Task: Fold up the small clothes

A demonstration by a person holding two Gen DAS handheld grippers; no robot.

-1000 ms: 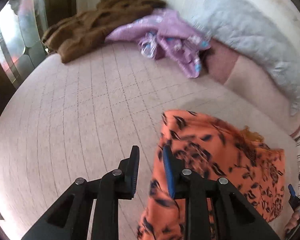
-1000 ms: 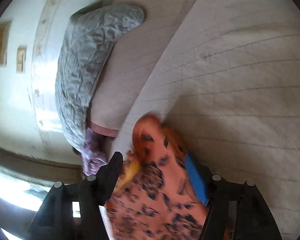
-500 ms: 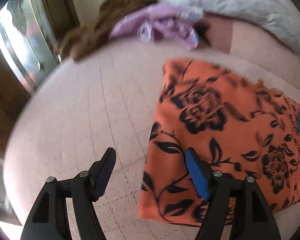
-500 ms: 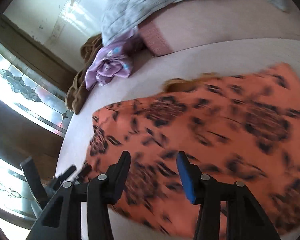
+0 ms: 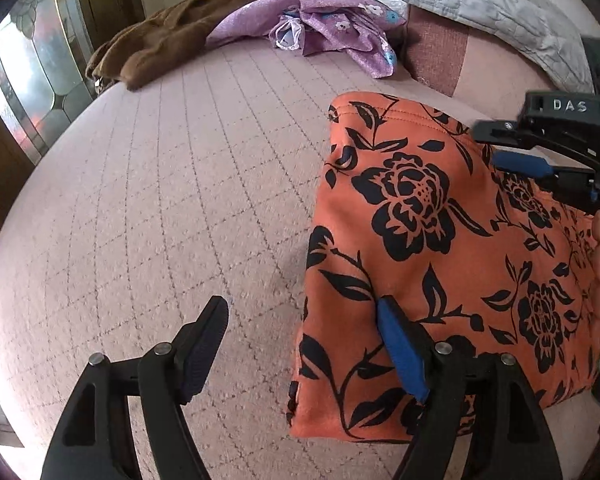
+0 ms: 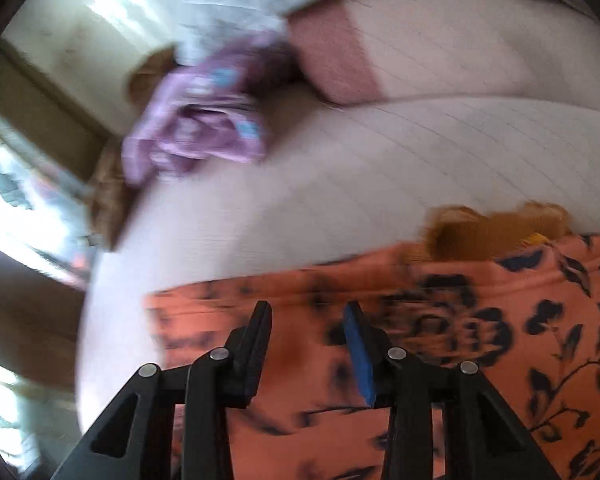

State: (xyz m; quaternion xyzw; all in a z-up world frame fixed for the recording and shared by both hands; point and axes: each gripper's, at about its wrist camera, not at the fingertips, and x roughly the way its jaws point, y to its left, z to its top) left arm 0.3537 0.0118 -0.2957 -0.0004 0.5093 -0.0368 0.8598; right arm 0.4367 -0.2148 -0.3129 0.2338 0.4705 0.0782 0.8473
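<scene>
An orange garment with a black flower print (image 5: 440, 248) lies folded flat on the pink quilted bed cover (image 5: 180, 184). My left gripper (image 5: 300, 344) is open and empty, astride the garment's near left edge: the blue-padded finger is over the cloth, the black finger over the bare cover. My right gripper (image 6: 308, 328) is open and empty above the same garment (image 6: 480, 340); it also shows in the left wrist view (image 5: 512, 144), over the cloth's far right part. The right wrist view is blurred.
A purple flowered garment (image 5: 320, 28) and a brown garment (image 5: 172, 36) lie crumpled at the far side of the bed. A grey quilted blanket (image 5: 480, 4) and a pink cushion (image 5: 436, 52) are at the back right. A stained-glass door (image 5: 28, 80) stands at left.
Both grippers let go of the orange garment and opened. It went from held up to lying flat on the bed, and both grippers now hover over it.
</scene>
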